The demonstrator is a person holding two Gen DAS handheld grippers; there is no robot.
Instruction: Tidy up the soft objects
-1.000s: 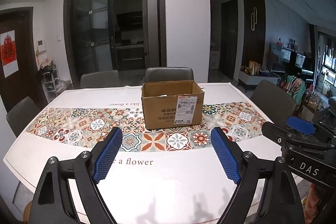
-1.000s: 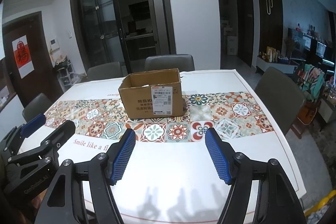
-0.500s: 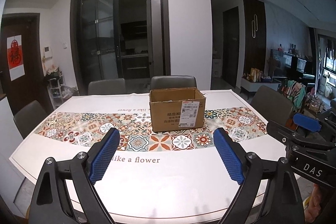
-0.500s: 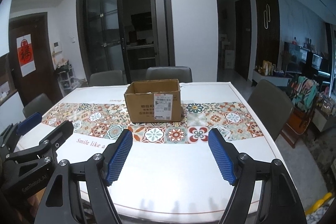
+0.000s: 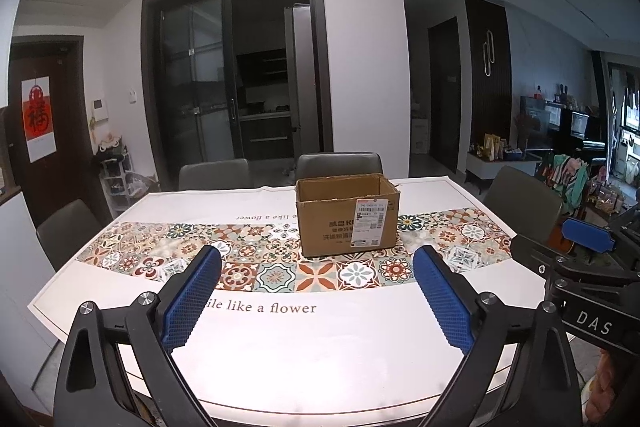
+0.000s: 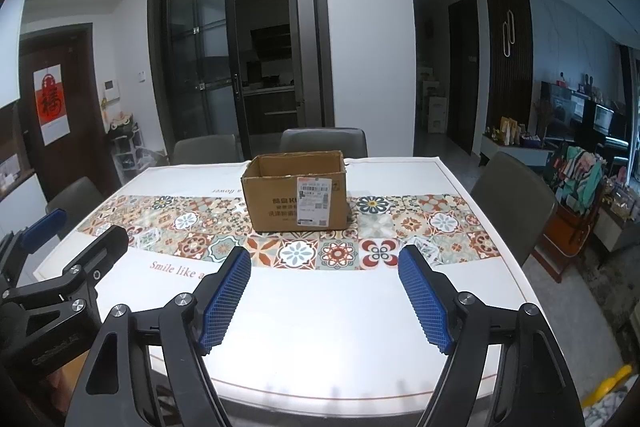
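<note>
Both tools have drawn back from the box point(image 5: 347, 215) since a second ago: it looks smaller and farther off now, and more of the near table point(image 5: 304, 355) edge shows in both views. The left tool point(image 5: 316, 301) has its jaws opening with nothing between them, wider than a second ago. The right tool point(image 6: 324, 301) also stands apart and empty, a little wider than before.

That reads as a retreat after a drop, or a reset before the next pick. No soft object is visible anywhere on the table; whether any lie inside the box cannot be told, since its inside is hidden from this low angle. So the task may be done, or the next item may be out of view.

The box stands upright and open on the tiled runner point(image 5: 280, 267), past the middle of the table, a shipping label on its near face. The table is white, with printed words along the near and far sides of the runner. Grey chairs point(image 6: 512, 203) stand around it. Behind are dark glass sliding doors point(image 5: 236, 75), a red hanging on a door at left, and a cluttered living area at right.
</note>
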